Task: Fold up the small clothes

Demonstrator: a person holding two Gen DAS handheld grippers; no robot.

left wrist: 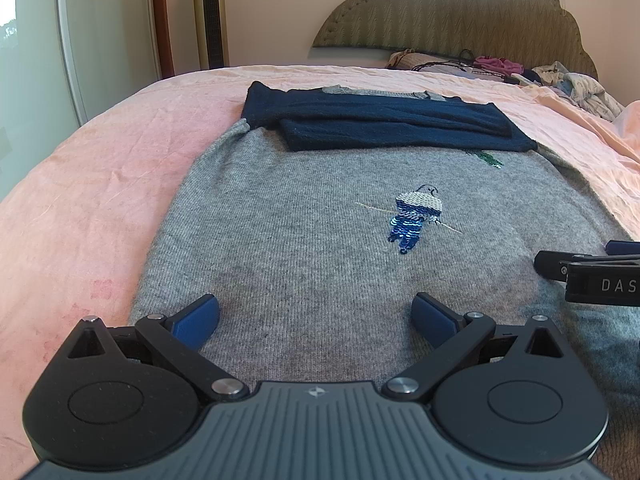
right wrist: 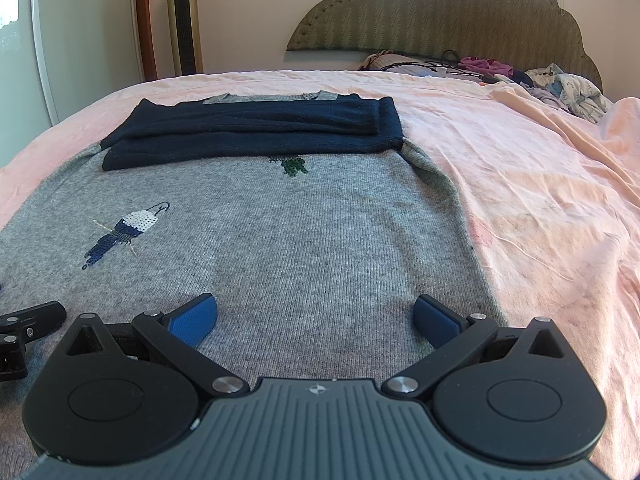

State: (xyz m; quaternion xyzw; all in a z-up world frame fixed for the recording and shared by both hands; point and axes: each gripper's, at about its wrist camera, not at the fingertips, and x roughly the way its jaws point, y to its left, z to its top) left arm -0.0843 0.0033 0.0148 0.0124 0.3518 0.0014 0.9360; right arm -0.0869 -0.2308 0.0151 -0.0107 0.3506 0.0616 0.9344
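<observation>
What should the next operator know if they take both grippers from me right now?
Left gripper: jaws open, empty, over the near hem of the grey sweater.
Right gripper: jaws open, empty, beside it, nearer the sweater's right edge.
Sweater lies flat on the pink sheet, parrot motif facing up.
Done: both navy sleeves folded across the chest.
Left: grasp the hem and fold the body up towards the collar.

A home bedroom. A bed under a pink sheet has a padded, scalloped headboard at its far end, with loose laundry heaped just before it. Left of the headboard a tower fan stands against the wall.
</observation>
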